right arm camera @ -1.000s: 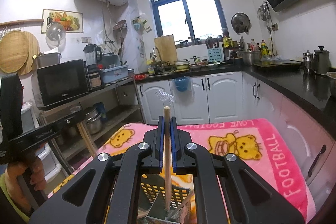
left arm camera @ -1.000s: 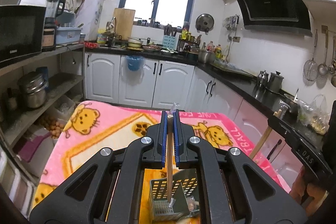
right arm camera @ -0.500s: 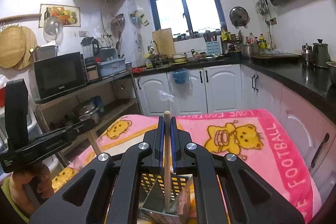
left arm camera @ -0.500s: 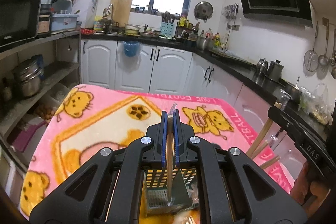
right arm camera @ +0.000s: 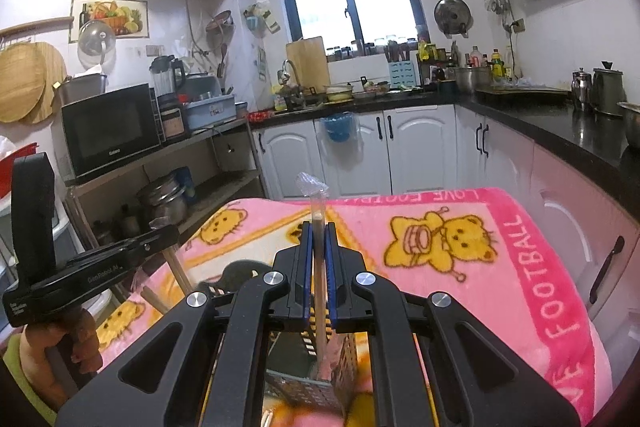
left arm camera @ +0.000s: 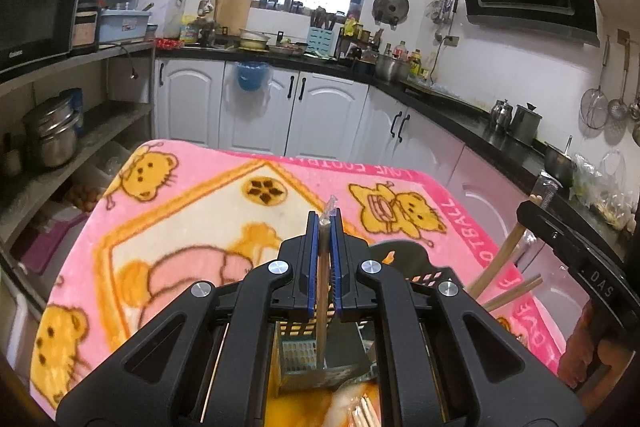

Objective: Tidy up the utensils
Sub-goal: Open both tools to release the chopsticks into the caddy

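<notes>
Matt wooden chopstick [left arm camera: 322, 291] in my left gripper [left arm camera: 324, 267], clear plastic sleeve at tip. Perforated metal holder [left arm camera: 304, 351]. Fuzzy cloth blanket [left arm camera: 192, 211].

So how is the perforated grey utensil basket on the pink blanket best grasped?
Probably by its upper rim, from above: the perforated grey utensil basket stands upright and open-topped, so one thin wall fits between the jaws. Both the left gripper and right gripper are already shut on wooden chopsticks above it.

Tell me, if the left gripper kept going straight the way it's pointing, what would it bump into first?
Probably the pink blanket on the table: the left gripper, shut on a chopstick, points across it. Depth is unclear.
</notes>
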The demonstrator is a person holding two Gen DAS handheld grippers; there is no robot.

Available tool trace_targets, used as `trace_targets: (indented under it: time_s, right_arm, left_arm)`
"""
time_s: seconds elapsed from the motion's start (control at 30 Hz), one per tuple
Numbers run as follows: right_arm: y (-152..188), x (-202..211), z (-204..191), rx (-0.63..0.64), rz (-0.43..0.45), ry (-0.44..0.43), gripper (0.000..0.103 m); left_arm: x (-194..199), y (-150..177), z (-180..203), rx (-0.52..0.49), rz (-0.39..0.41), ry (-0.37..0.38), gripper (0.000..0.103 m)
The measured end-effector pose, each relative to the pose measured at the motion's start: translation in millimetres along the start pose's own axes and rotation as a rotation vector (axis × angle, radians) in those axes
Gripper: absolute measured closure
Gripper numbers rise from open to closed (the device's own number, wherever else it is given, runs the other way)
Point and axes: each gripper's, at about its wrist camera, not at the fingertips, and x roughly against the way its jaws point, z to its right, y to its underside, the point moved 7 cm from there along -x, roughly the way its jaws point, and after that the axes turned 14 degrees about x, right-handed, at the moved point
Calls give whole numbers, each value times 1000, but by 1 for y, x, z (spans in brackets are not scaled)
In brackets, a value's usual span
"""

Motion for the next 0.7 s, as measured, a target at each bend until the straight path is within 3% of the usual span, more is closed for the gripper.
trace_targets:
  time_s: [0.57, 0.7]
  right_arm:
    - [11, 12, -8, 45, -70, -4, 74]
    - [13, 19, -11, 61, -76, 13, 64]
  left_arm:
    - [11, 8, -13, 15, -24, -17, 100]
    - [18, 9, -17, 42, -27, -9, 91]
